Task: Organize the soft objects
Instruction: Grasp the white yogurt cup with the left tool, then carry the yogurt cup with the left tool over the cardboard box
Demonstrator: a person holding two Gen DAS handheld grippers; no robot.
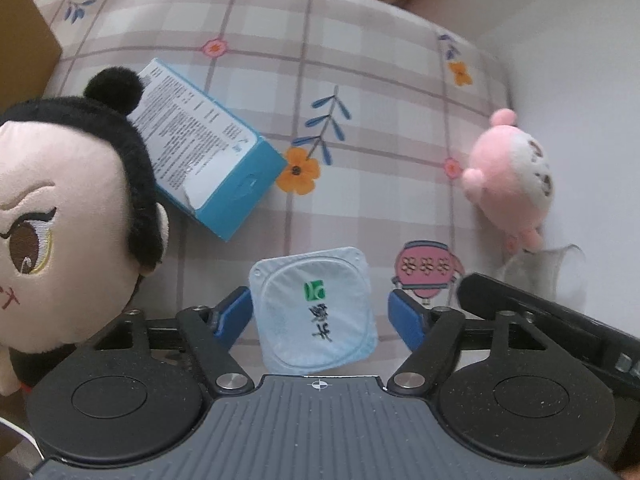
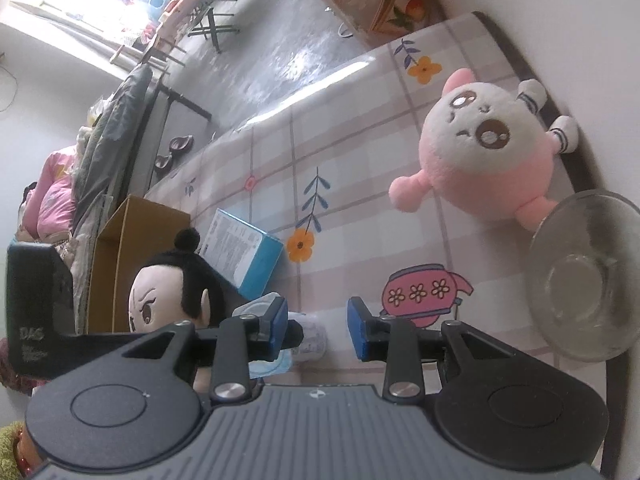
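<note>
A black-haired doll plush lies at the left of the checked tablecloth. A pink and white round plush rests near the far right edge. My left gripper points steeply down and is open around a sealed yogurt cup. Its left pad sits close to the cup's rim and its right pad stands clear of it. My right gripper hovers open nearby with nothing gripped. The cup shows through its gap, farther off.
A blue carton lies beside the doll's head. A clear glass bowl stands at the right table edge, below the pink plush. A cardboard box sits behind the doll. The right gripper's black housing crosses the left wrist view.
</note>
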